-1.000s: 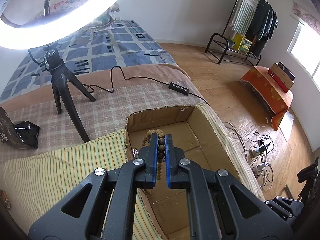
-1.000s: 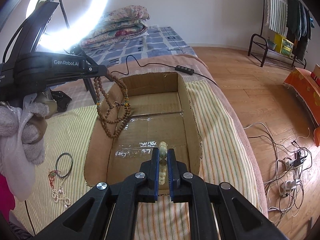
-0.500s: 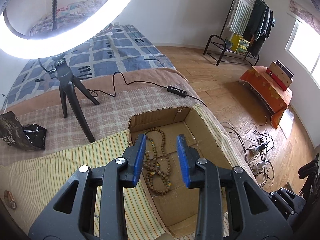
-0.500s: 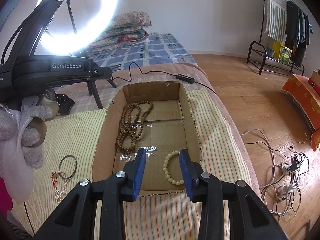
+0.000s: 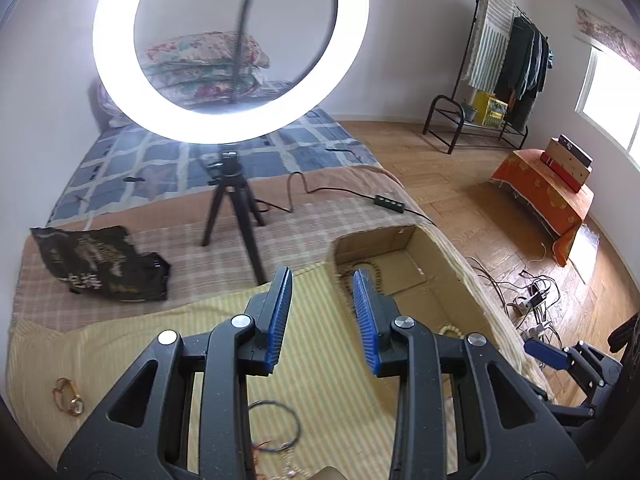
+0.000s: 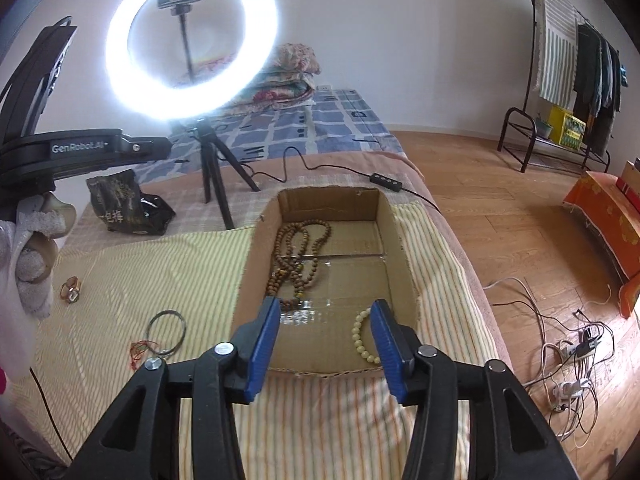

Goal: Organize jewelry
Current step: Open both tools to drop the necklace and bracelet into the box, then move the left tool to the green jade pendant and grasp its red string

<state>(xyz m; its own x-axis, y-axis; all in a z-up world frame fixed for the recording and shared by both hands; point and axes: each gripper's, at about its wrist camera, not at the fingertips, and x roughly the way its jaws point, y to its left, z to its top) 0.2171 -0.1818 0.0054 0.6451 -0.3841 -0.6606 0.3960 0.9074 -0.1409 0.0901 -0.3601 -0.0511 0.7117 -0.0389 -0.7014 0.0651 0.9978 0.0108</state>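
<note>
A shallow cardboard box (image 6: 394,232) lies on the striped cloth. Inside it lie a long brown bead necklace (image 6: 298,256) on the left and a pale bead bracelet (image 6: 360,334) at the front right. My right gripper (image 6: 324,320) is open and empty above the box's near edge. My left gripper (image 5: 322,290) is open and empty, above the cloth left of the box (image 5: 444,256). A thin wire bangle (image 6: 168,332) with red thread and a small gold ring piece (image 6: 71,289) lie on the cloth to the left; both also show in the left wrist view, the bangle (image 5: 276,424) and the ring piece (image 5: 70,398).
A ring light on a black tripod (image 6: 212,176) stands behind the box, its cable and switch (image 6: 386,180) running right. A black foil bag (image 6: 124,204) lies at the back left. The bed edge drops to a wooden floor with loose cables (image 6: 572,356) on the right.
Both grippers opened and let go: the brown necklace and the pale bracelet now lie in the box. The left gripper has since drawn back to the left, over the cloth.
</note>
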